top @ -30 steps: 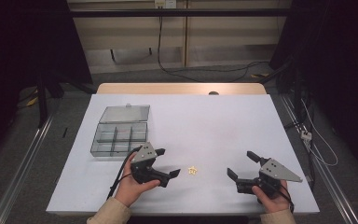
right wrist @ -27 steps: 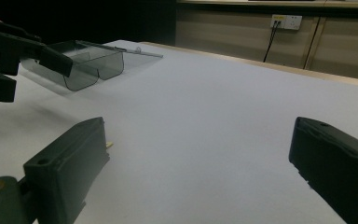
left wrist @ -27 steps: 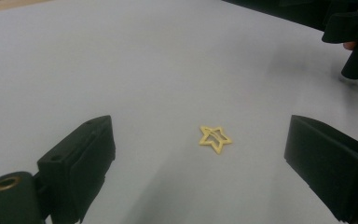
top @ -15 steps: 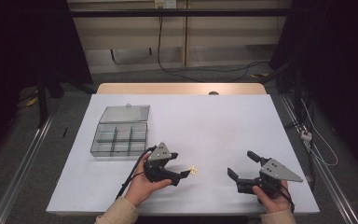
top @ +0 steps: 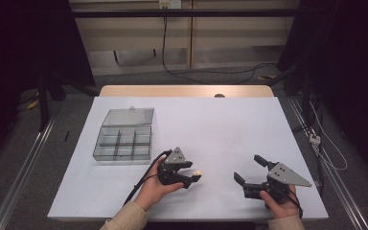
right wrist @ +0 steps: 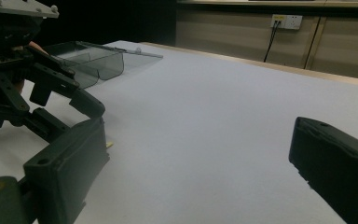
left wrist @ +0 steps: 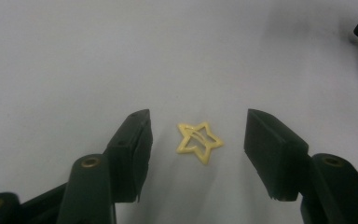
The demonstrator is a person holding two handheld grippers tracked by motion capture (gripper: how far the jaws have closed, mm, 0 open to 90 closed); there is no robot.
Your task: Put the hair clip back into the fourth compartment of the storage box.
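- Dark surroundings frame a white bench (top: 220,120) whose bare surface gives a plain background to the few items on it; a wall with a socket and trailing cables lies beyond its far edge.
- Clear compartment box (top: 123,142), lid swung back and flat, stands on the person's left part of the bench, well apart from the working area; its open dividers suggest it is ready to receive small parts.
- Right hand-held gripper (top: 250,173) rests low near the front edge, jaws apart and holding nothing, apparently parked clear of the other hand's work.
- Left hand-held gripper (left wrist: 196,135) is angled down toward the bench, jaws apart, one on each side of the target without touching it, a stance that reads as alignment for a pinch.
- Yellow star-shaped clip (left wrist: 199,142) lies flat on the bench between those jaws; being thin and flat, it probably requires the jaw tips to meet right at the surface.
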